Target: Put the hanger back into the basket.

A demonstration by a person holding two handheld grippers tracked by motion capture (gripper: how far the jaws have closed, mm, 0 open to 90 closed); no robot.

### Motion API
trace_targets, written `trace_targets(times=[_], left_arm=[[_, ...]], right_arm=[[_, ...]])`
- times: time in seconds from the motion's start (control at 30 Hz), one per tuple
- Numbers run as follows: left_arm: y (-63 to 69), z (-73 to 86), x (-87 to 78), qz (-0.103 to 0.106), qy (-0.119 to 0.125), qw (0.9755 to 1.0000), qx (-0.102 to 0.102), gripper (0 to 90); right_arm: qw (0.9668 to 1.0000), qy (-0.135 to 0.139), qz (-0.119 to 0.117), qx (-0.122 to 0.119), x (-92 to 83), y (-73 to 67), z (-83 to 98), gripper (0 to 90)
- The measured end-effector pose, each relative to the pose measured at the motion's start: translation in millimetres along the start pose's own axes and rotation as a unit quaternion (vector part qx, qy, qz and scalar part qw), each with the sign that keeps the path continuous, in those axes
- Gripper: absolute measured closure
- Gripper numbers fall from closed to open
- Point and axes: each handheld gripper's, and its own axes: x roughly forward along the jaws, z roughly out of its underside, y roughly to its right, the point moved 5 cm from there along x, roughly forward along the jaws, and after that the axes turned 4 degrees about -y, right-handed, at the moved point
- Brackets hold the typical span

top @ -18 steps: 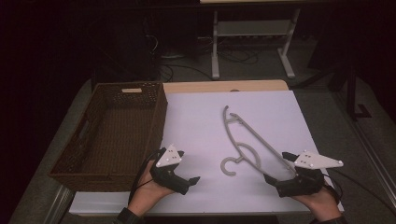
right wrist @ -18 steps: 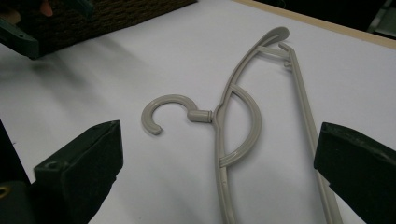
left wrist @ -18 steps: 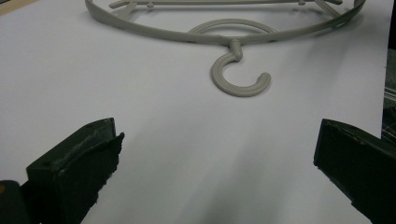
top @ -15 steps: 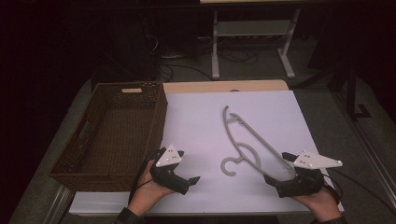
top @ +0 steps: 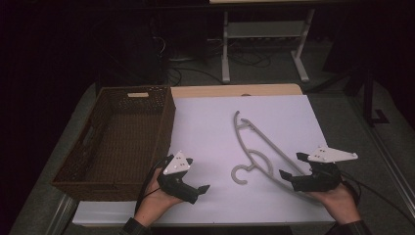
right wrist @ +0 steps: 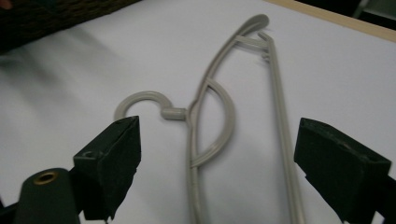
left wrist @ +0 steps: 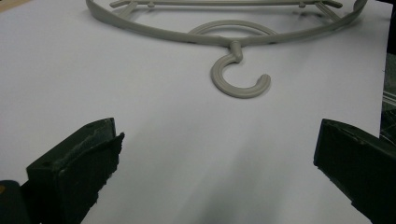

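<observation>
The room behind the table (top: 293, 90) is dark; only a pale metal stand (top: 264, 34) on the floor shows there, and its top is cut off by the frame. A white sheet (top: 205, 132) covers most of the table, leaving a strip of light wood along the far edge.

The hanger (top: 259, 152) lies flat on the sheet, right of the middle. It is grey moulded plastic, thin and smooth, with a curved shoulder bar, a straight lower bar and a small inner arch at the neck. Its open round hook points toward the person. The near end of the hanger is hidden under the right tool (top: 293, 169) in the high view, and in the right gripper view both bars run out of the bottom edge between the black jaws. Those jaws stand wide apart over the hanger and grip nothing; whether they touch it is hard to tell.

The left tool (top: 198, 188) sits left of the hook, its blunt, rough-edged black jaws spread wide with bare sheet between them.

A dark brown woven basket (top: 117, 142), rectangular with a handle slot, stands at the sheet's left edge; its inside is dim.
</observation>
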Motion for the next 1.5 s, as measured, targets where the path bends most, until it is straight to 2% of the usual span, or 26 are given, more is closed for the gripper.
trace_targets(times=[0.1,0.13,0.17,0.2,0.27,0.3,0.5,0.6,0.73,0.83,1.23,1.4,1.5], left_arm=[[0.1,-0.4,0.5,0.000,0.001,1.0000,-0.002,0.0],[0.1,-0.5,1.4,0.002,0.000,1.0000,-0.001,0.0],[0.1,-0.5,1.4,0.002,0.000,1.0000,-0.001,0.0],[0.1,-0.4,1.6,0.001,0.000,1.0000,0.000,0.0],[0.1,0.2,1.8,0.002,-0.002,1.0000,0.000,0.0],[-0.3,0.7,1.8,0.000,-0.002,1.0000,-0.001,0.0],[-1.0,-0.5,1.6,0.000,0.000,1.0000,0.000,0.0],[-0.9,-0.7,1.7,0.000,0.000,1.0000,0.001,0.0],[-1.1,-0.3,1.7,-0.001,-0.001,1.0000,0.001,0.0],[-1.1,-0.5,1.3,-0.001,0.000,1.0000,0.000,0.0],[-1.1,-0.4,1.6,-0.001,-0.002,1.0000,0.001,0.0],[-1.2,-0.4,2.1,-0.001,-0.002,1.0000,0.001,0.0],[-1.1,-0.6,2.1,-0.001,-0.002,1.0000,0.000,0.0]], right_arm=[[1.0000,-0.003,0.004,0.005,1.2,6.5,-2.1,20.2],[0.9998,-0.013,0.007,0.011,3.4,12.2,-3.2,25.3],[0.9998,-0.013,0.007,0.011,3.4,12.2,-3.2,25.3],[0.9997,-0.021,0.002,0.013,6.9,18.0,-3.8,30.4],[0.9996,-0.025,0.000,0.014,9.1,20.7,-4.2,33.2],[0.9994,-0.030,-0.004,0.017,14.2,25.5,-5.2,38.4],[0.9983,-0.056,-0.004,0.016,30.5,35.5,-6.0,47.1],[0.9966,-0.081,0.004,0.014,42.1,43.8,-3.7,53.3],[0.9949,-0.099,0.012,0.014,51.1,49.8,-0.7,55.8],[0.9920,-0.124,0.021,0.013,59.6,56.4,4.7,58.6],[0.9859,-0.163,0.027,0.030,60.2,64.7,24.0,66.6],[0.9838,-0.176,0.024,0.028,63.0,62.6,28.9,70.5],[0.9825,-0.181,0.027,0.031,64.7,62.2,28.9,77.8]])
